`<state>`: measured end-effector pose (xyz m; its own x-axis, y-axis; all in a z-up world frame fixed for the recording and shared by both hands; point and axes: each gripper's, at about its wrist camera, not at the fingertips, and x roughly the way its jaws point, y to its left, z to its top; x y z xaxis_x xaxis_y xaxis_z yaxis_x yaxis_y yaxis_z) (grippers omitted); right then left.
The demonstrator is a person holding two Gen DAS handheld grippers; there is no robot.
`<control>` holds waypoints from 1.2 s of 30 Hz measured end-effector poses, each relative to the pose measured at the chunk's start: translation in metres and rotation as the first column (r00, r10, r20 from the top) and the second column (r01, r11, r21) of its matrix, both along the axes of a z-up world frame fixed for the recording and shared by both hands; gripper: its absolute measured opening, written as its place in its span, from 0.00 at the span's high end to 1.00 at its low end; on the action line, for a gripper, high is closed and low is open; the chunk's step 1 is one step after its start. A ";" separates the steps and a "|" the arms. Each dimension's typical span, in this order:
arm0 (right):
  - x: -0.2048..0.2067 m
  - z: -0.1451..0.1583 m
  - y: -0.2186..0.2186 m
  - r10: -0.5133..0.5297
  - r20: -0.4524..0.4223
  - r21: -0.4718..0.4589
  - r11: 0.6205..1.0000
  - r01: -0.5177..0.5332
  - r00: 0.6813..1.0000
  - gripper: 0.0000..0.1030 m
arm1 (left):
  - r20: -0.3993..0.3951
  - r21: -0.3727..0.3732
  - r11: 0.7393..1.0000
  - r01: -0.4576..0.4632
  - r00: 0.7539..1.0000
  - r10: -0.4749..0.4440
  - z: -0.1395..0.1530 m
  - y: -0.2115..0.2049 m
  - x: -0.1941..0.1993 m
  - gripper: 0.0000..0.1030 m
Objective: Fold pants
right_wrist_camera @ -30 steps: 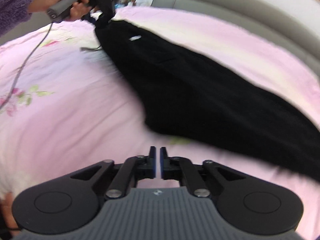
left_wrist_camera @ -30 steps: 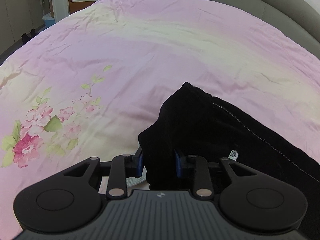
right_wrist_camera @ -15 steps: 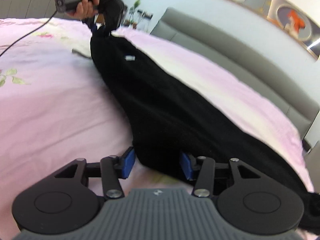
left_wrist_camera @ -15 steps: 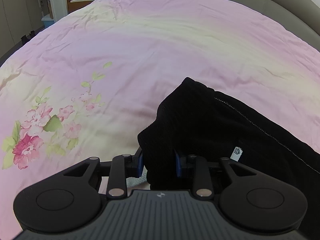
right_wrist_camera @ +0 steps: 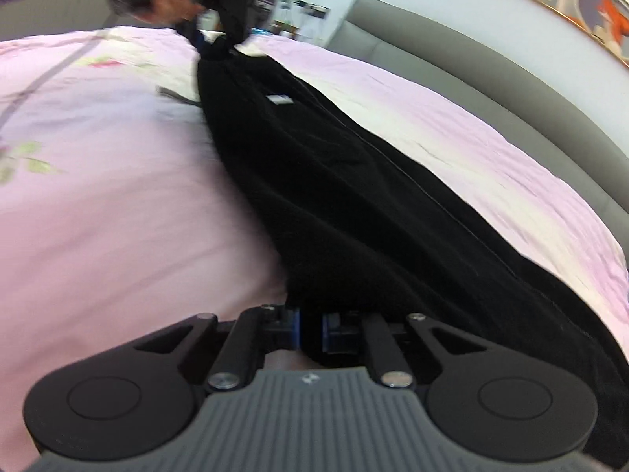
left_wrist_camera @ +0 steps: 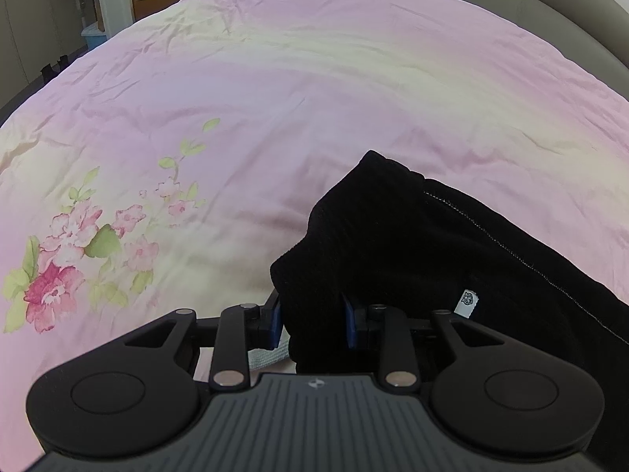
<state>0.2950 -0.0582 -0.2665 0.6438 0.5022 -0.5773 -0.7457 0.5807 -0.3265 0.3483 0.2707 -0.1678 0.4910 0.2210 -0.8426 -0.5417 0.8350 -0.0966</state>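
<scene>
The pants (left_wrist_camera: 412, 244) are plain black with a small white tag (left_wrist_camera: 467, 302). The bedsheet (left_wrist_camera: 275, 90) is pink fading to cream, printed left of the fingers with pink flowers (left_wrist_camera: 67, 259) and green leaves. The headboard (right_wrist_camera: 471, 74) is grey.

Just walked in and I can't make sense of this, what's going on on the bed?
A person is folding a pair of black soft-fabric pants on a pink floral bedspread, using two handheld grippers. The left gripper is clamped on one bunched end of the pants, and the right gripper is shut on the fabric's edge further along. The pants stretch between the two, with the left end lifted off the bed; no fold is made yet.
</scene>
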 end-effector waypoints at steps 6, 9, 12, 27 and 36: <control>-0.023 0.003 -0.005 0.025 -0.096 -0.094 0.995 -0.034 0.995 0.97 | -0.056 0.038 0.999 0.017 0.998 -0.015 -0.013 -0.003 0.006 0.68; -0.015 -0.014 -0.007 -0.032 -0.170 -0.070 0.997 0.020 0.985 0.97 | -0.092 0.082 0.996 0.027 0.996 -0.019 -0.027 -0.008 0.006 0.66; -0.014 -0.007 -0.018 -0.083 -0.230 -0.026 0.997 0.079 0.970 0.96 | -0.102 0.137 0.988 0.078 0.993 -0.064 -0.027 -0.015 0.004 0.65; 0.019 0.047 -0.224 -0.484 -0.422 0.095 0.818 0.568 0.767 0.86 | 0.037 0.368 0.911 0.188 0.976 -0.217 0.043 -0.096 -0.039 0.45; 0.099 0.084 -0.419 -0.713 -0.497 0.177 0.475 0.862 0.495 0.82 | 0.095 0.356 0.816 0.455 0.851 -0.516 0.058 -0.211 -0.007 0.45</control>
